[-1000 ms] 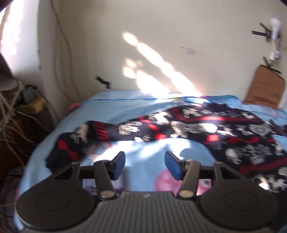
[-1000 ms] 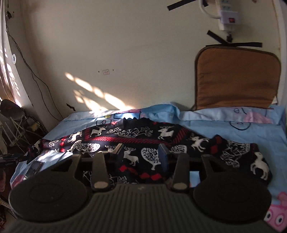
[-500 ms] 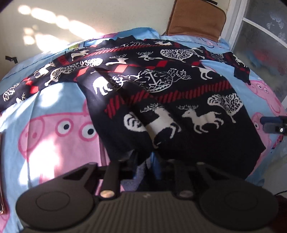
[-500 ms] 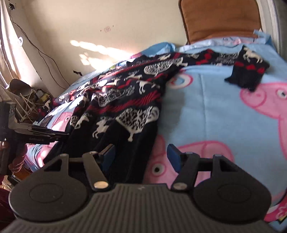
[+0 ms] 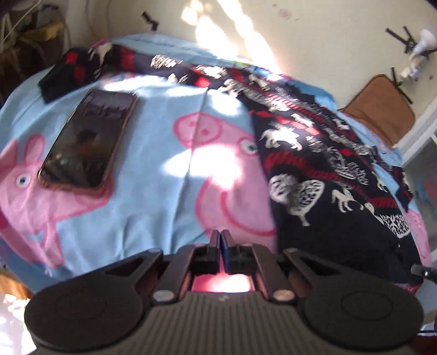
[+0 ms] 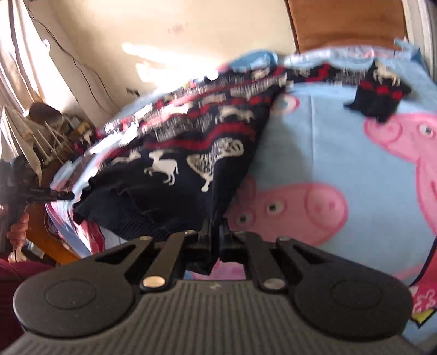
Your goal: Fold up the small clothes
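A dark knitted sweater (image 5: 327, 169) with white reindeer and red stripes lies spread on a light blue cartoon-pig blanket (image 5: 153, 153). My left gripper (image 5: 221, 240) hovers over bare blanket to the left of the sweater. Its jaws are closing, the blue pads meeting with nothing between them. In the right wrist view my right gripper (image 6: 214, 232) is closing on the near right corner of the sweater (image 6: 191, 153), and dark fabric is pinched between its fingers. One sleeve cuff (image 6: 379, 95) lies far right, the other cuff (image 5: 65, 71) far left.
A phone (image 5: 87, 142) lies screen-up on the blanket's left part. A brown cushion (image 6: 347, 24) leans on the wall at the bed's head. Cluttered shelves and cables stand past the bed's left edge. A hand (image 6: 19, 229) holds the other gripper there.
The left gripper swung off the sweater's hem to the blanket on its left and shut empty. The right gripper dropped to the sweater's corner, then went from open to shut on it.
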`<action>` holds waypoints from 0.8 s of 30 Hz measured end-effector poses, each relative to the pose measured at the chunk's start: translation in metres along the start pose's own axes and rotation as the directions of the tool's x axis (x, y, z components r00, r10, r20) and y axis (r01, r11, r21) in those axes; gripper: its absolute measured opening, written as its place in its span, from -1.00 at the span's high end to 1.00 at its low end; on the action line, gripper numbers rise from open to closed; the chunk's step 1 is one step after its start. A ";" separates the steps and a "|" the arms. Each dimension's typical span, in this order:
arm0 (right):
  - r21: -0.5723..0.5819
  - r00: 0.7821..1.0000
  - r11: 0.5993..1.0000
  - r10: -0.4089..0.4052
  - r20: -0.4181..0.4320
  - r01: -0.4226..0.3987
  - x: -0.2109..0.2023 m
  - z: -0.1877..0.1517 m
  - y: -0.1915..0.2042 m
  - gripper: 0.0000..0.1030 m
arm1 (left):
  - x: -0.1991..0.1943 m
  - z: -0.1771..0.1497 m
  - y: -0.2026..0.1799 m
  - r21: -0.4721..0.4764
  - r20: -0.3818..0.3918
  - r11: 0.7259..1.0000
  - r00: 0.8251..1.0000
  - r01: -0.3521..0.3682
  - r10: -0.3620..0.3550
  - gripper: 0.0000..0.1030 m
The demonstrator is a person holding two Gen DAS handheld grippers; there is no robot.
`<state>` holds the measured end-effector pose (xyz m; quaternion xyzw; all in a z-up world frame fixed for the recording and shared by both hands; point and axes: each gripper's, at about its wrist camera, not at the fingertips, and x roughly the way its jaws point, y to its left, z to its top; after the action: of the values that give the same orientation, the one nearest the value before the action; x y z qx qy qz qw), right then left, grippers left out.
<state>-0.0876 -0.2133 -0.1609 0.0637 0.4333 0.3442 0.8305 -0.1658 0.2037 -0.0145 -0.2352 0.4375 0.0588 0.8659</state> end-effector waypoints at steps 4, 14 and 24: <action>-0.008 0.999 1.000 0.029 -0.046 -0.029 0.003 0.003 -0.008 0.63 | -0.022 0.006 0.004 0.015 0.088 1.000 0.996 0.006 -0.007 0.92; -0.226 0.981 0.956 0.196 0.005 -0.190 0.019 0.025 0.046 0.17 | -0.026 -0.005 -0.136 0.577 0.126 0.809 0.967 0.111 -0.223 -0.04; -0.580 0.997 0.811 0.070 -0.041 -0.081 0.075 0.003 0.097 0.15 | 0.029 -0.059 -0.172 0.814 0.036 0.581 0.996 0.018 -0.082 0.52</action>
<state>-0.1065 -0.0932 -0.1707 -0.1783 0.3119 0.4932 0.7923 -0.1384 0.0220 -0.0060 0.1763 0.3786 -0.1639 0.8937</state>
